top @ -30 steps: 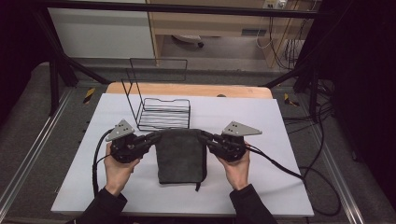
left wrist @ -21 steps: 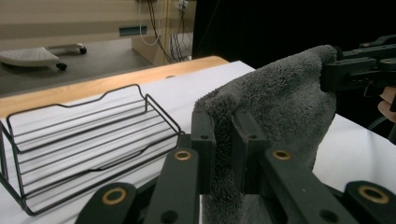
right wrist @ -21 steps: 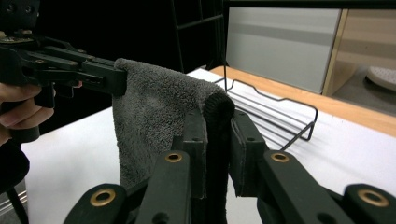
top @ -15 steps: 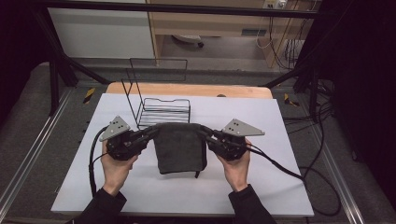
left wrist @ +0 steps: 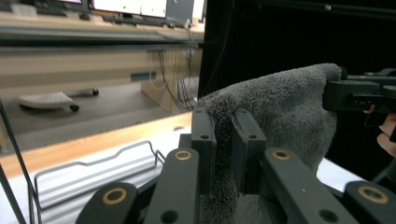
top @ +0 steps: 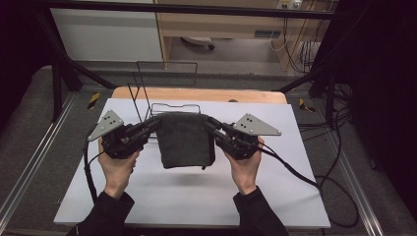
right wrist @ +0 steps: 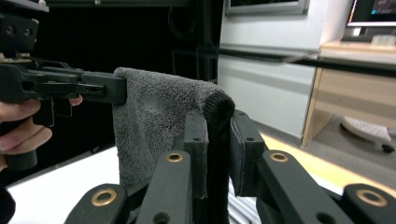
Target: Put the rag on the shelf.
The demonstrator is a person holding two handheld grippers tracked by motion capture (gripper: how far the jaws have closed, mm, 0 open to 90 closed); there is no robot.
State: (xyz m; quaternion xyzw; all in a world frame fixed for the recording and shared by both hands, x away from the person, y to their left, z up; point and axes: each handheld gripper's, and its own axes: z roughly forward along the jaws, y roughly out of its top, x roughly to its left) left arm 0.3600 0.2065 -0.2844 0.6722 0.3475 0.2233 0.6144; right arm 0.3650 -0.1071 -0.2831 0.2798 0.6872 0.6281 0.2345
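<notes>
Both grippers, left (top: 153, 124) and right (top: 210, 124), pinching towel (top: 186, 140) by its top corners, hanging clear above table (top: 196, 196), pickup done; left to do, probably: drape or drop it at wire rack (top: 147, 98) just behind.

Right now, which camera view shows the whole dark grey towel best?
The high view: the towel hangs full-length between both grippers. The left gripper view and the right gripper view show just its clamped top edge.
</notes>
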